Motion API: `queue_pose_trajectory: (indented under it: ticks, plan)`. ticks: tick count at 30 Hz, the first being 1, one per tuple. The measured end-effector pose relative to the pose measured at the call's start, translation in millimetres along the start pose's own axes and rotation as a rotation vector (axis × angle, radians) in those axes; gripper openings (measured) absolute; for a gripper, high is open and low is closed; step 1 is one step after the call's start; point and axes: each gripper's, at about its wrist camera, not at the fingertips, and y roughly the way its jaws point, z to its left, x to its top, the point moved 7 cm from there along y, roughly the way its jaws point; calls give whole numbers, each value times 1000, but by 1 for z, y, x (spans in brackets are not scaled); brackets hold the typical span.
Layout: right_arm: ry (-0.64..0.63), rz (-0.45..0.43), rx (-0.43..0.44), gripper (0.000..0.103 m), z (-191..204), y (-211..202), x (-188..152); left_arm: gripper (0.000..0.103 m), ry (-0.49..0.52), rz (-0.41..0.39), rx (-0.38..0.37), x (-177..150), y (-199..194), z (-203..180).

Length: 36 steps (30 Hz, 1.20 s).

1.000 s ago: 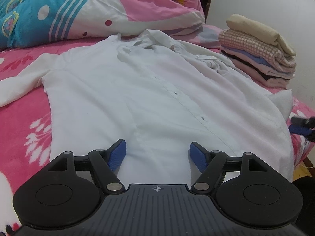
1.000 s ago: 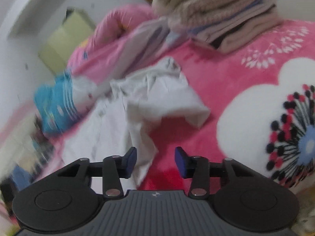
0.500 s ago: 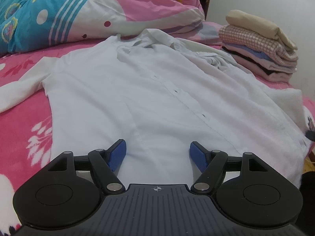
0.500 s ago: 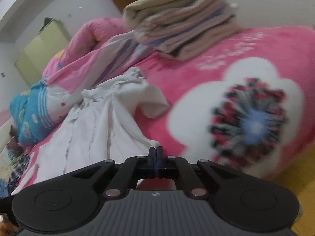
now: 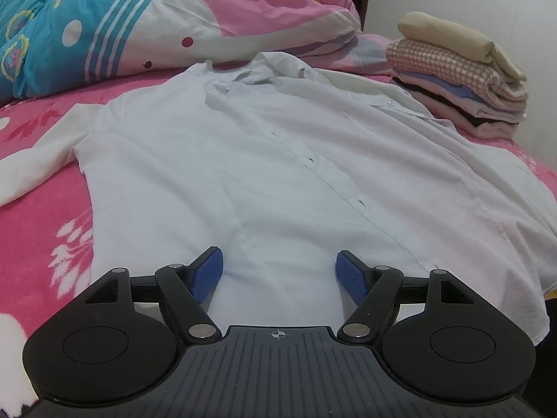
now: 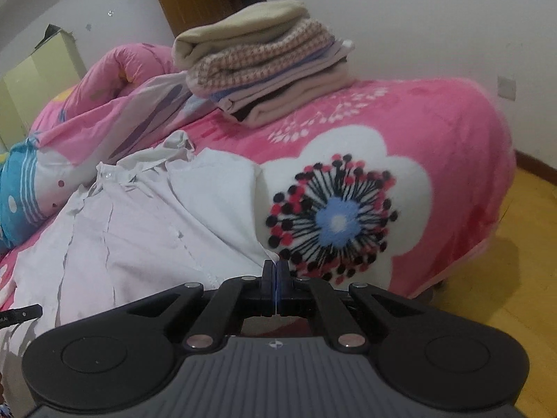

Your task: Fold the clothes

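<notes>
white button-front cotton shirt (image 5: 264, 181) lies face up and spread flat on the pink floral fleece bed cover (image 6: 435, 132), collar toward the far end, hem nearest the left camera. one sleeve trails off to the left over the cover.

right gripper (image 6: 275, 271): jaws pressed together at the shirt's right-side hem corner; a thin edge of white cloth appears to sit in the seam between them, so judged pinching the shirt. left gripper (image 5: 278, 275): jaws spread wide, hovering low over the hem near the middle, holding nothing.

step in hand, judged: still laying out and squaring the shirt; no fold made yet. right side is being tensioned from its corner.

next move calls for: left jaws to close on the hem or the left side edge, then both to work together, either smoothing or carrying a side panel inward. keep the placket straight.

around: stack of folded garments, beige and checked pink on top (image 5: 459, 69), near the collar's right; rumpled pink-and-blue quilt (image 5: 139, 24) behind the collar.
</notes>
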Motion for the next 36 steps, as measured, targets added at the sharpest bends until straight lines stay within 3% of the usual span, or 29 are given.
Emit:
queue_pose_trajectory:
  ticks: [7, 10, 12, 14, 16, 19, 20, 21, 23, 25, 27, 28, 29, 31, 33, 36]
  plan:
    - [-87, -62, -84, 0, -1, 2, 12, 73, 6, 2, 1, 0, 0, 0]
    - [-124, 5, -112, 2, -5, 21, 5, 73, 5, 1, 0, 0, 0, 1]
    - [-78, 54, -129, 7, -17, 29, 1, 73, 9, 3, 0, 0, 0, 0]
    - [13, 7, -143, 16, -33, 23, 7, 73, 12, 5, 0, 0, 1, 0]
    - [114, -48, -47, 24, -40, 18, 20, 73, 17, 8, 0, 1, 1, 0]
    - [239, -71, 107, 45, -41, 28, 45, 75, 20, 14, 1, 2, 3, 0]
    - [261, -69, 143, 45, -39, 35, 53, 75, 18, 15, 2, 2, 3, 0]
    - [266, -61, 163, 46, -35, 43, 58, 75, 17, 15, 4, 2, 3, 0]
    - [258, -33, 193, 59, -26, 65, 70, 75, 15, 15, 7, 2, 3, -1]
    - [227, 11, 224, 60, -15, 90, 79, 75, 11, 15, 7, 2, 2, -1]
    - [176, 53, 213, 60, -5, 109, 80, 75, 6, 15, 6, 2, 2, -1]
    - [131, 54, 185, 53, -1, 113, 81, 75, 3, 14, 6, 2, 2, -1]
    - [85, 55, 157, 30, 3, 117, 81, 75, 1, 13, 5, 2, 2, -2]
    - [41, 45, 103, 0, 6, 119, 85, 75, -1, 10, 3, 1, 1, -2]
    - [39, 2, 56, 0, 4, 111, 93, 75, -4, 7, 0, 1, 1, -2]
    - [-1, -140, 42, 0, 18, 75, 111, 75, -12, 5, -9, 1, 1, 0]
